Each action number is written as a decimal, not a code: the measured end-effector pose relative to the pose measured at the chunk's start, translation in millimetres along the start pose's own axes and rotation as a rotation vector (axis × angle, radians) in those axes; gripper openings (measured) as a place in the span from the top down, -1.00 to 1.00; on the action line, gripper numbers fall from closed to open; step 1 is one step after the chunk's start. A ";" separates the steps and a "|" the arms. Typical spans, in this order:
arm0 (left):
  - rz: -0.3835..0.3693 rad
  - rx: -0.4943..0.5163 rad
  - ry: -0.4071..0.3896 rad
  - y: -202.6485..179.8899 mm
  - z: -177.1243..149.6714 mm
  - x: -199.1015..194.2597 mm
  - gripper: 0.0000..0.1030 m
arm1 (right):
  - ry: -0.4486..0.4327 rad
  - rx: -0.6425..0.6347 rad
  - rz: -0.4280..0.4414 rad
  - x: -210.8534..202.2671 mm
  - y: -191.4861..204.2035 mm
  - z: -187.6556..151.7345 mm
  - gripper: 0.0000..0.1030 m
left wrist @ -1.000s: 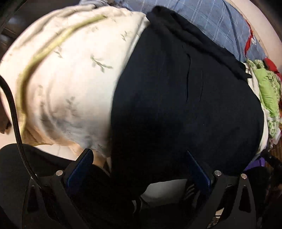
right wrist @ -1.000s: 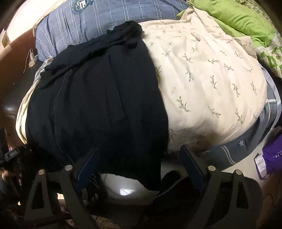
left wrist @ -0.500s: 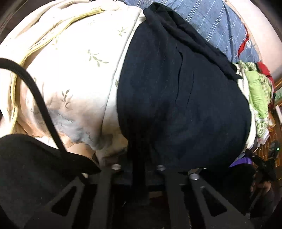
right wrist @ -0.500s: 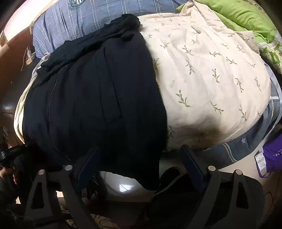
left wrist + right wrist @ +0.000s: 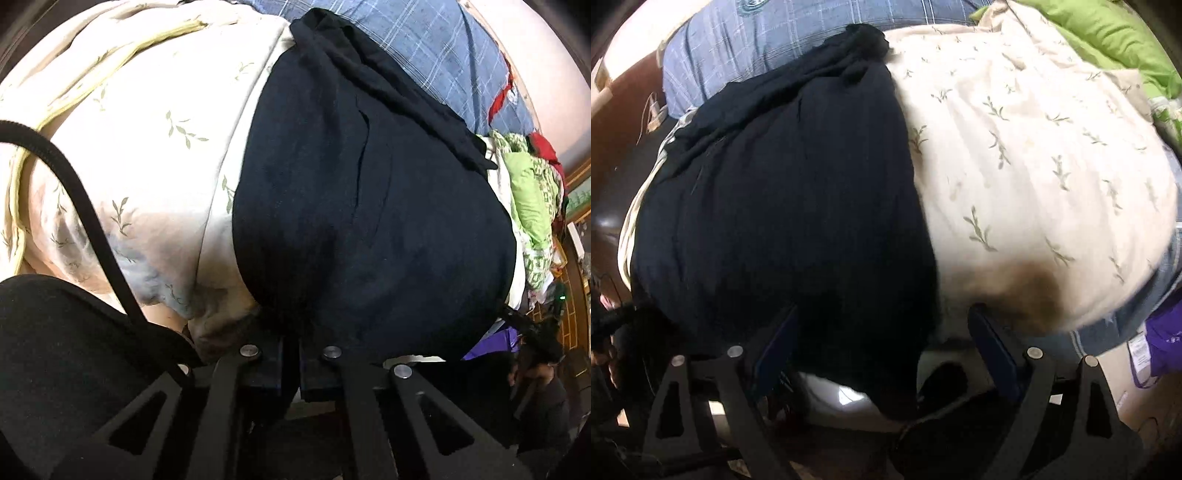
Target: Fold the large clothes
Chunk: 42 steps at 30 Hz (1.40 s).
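A large dark navy garment (image 5: pixel 369 206) lies spread on a cream leaf-print quilt (image 5: pixel 147 158) on a bed, its near hem hanging over the bed's edge. My left gripper (image 5: pixel 291 343) is shut on the garment's near hem at its left corner. In the right wrist view the garment (image 5: pixel 790 206) fills the left half. My right gripper (image 5: pixel 882 339) is open, its jaws wide apart around the garment's hanging near corner, without pinching it.
A blue checked sheet (image 5: pixel 436 48) lies beyond the garment. A pile of green and red clothes (image 5: pixel 532 192) sits at the right. A black cable (image 5: pixel 85 214) crosses the quilt. Green bedding (image 5: pixel 1108 33) and a purple bag (image 5: pixel 1163 332) show in the right wrist view.
My left gripper went from wide open to shut on the garment's near hem. My right gripper stayed open and moved closer to the bed's edge.
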<state>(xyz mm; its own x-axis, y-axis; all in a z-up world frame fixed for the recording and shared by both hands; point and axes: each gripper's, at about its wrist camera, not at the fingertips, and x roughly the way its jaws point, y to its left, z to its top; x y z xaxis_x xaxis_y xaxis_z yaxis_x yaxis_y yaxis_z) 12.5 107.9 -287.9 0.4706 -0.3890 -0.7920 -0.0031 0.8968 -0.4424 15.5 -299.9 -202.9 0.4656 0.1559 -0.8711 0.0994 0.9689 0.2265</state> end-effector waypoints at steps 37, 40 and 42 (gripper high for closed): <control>0.009 0.099 -0.008 -5.1 -2.1 -9.6 -0.67 | -0.014 0.066 0.220 -40.7 8.5 0.4 0.93; 0.064 0.122 0.022 -10.4 1.0 6.6 -0.74 | 0.043 0.069 0.172 -26.4 3.3 -0.4 0.67; 0.111 0.107 0.043 -5.2 2.1 8.8 -0.74 | 0.087 0.086 0.127 -14.3 -0.1 -5.1 -0.10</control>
<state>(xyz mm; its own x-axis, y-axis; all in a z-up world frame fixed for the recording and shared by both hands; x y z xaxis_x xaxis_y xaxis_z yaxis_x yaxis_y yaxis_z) 18.5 100.3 -291.7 0.4345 -0.2925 -0.8518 0.0423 0.9514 -0.3052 4.4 -301.3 -192.7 0.4014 0.2953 -0.8670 0.1217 0.9210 0.3700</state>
